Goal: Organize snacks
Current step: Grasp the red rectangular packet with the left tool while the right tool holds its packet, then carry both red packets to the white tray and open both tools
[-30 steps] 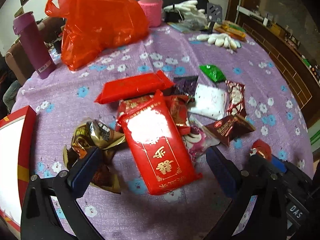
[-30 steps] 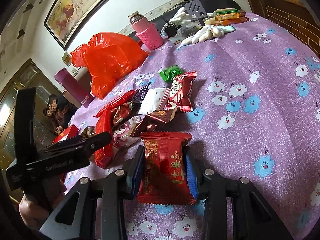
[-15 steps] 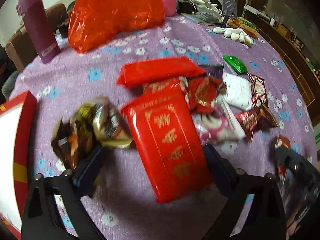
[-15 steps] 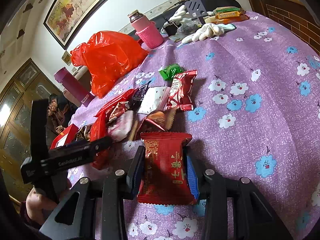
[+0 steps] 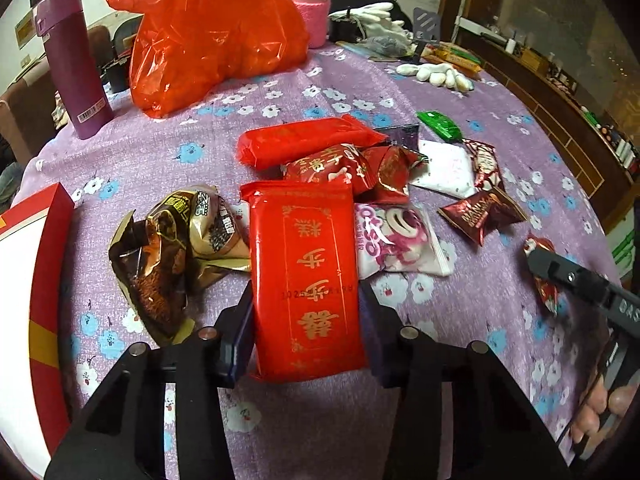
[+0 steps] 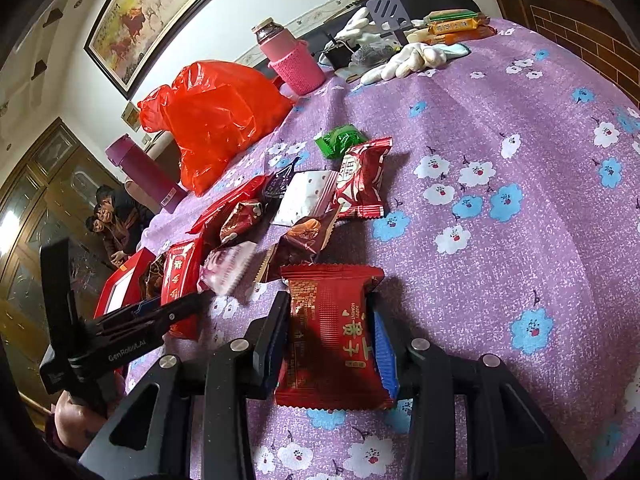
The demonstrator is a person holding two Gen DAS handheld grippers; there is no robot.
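My left gripper [image 5: 306, 320] is shut on a large red pack with gold characters [image 5: 306, 272], held over the purple flowered tablecloth [image 5: 168, 132]. My right gripper [image 6: 330, 340] is shut on a dark red snack packet [image 6: 332, 336] just above the cloth. A pile of snacks lies beyond: a long red pack [image 5: 304, 142], a pink and white bag [image 5: 396, 240], gold-brown wrappers [image 5: 172, 252], a white packet [image 5: 444, 168], a green candy [image 5: 440, 124]. The left gripper also shows in the right wrist view [image 6: 120, 340].
A red plastic bag [image 5: 212, 36] stands at the back, with a purple flask [image 5: 72, 64] to its left and a pink-sleeved bottle [image 5: 310, 8] behind. A red and white box [image 5: 28, 300] lies at the left edge. White gloves [image 5: 436, 74] lie far right.
My left gripper has closed on the large red pack, which was lying between its open fingers before. My right gripper keeps its hold on the dark red packet.
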